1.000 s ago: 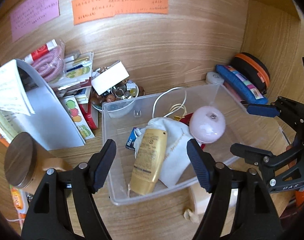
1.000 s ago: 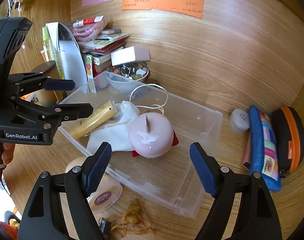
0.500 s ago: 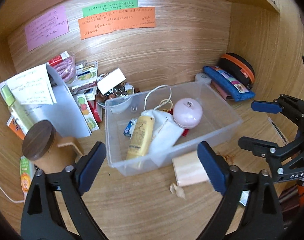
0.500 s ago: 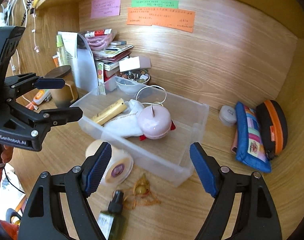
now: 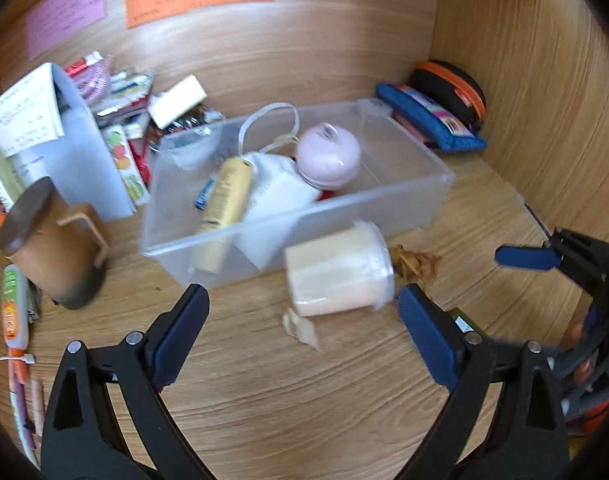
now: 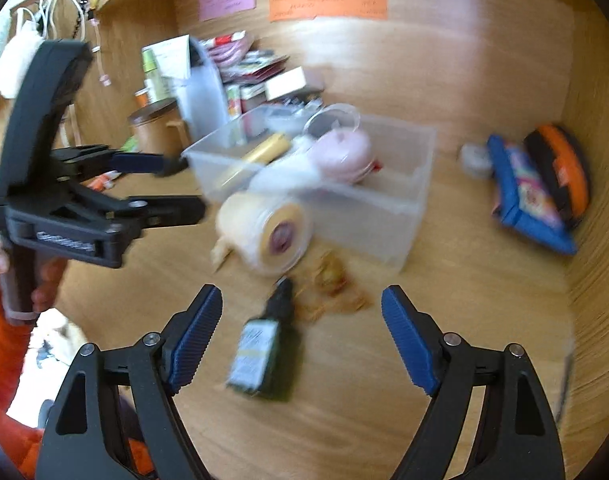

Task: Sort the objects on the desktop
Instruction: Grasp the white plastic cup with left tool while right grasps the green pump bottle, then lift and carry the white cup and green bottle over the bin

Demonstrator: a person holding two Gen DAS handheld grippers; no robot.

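A clear plastic bin [image 5: 416, 204] stands mid-desk and holds a gold tube [image 5: 226, 196], a white pouch [image 5: 280, 188] and a pink round case [image 5: 328, 156]. In front of it a cream jar [image 5: 336, 276] lies on its side. My left gripper [image 5: 302, 298] is open just short of the jar, with nothing held. My right gripper [image 6: 301, 294] is open over a dark green bottle [image 6: 264, 352] that lies flat on the desk. A tangled gold trinket [image 6: 328, 284] rests between the bottle and the bin [image 6: 376, 220]. The jar [image 6: 264, 232] is blurred in the right wrist view.
A brown lidded mug [image 5: 52, 240], a white file holder [image 5: 76, 152] and stacked packets crowd the left. A blue pouch [image 5: 428, 120] and a black-orange case [image 5: 452, 88] sit in the back right corner. Wooden walls close the back and right. A crumpled scrap [image 5: 302, 326] lies near the jar.
Both grippers have drawn back from the bin toward the desk's front. The left jaws have spread wider. The jar, bottle and trinket now lie ahead of the fingers.
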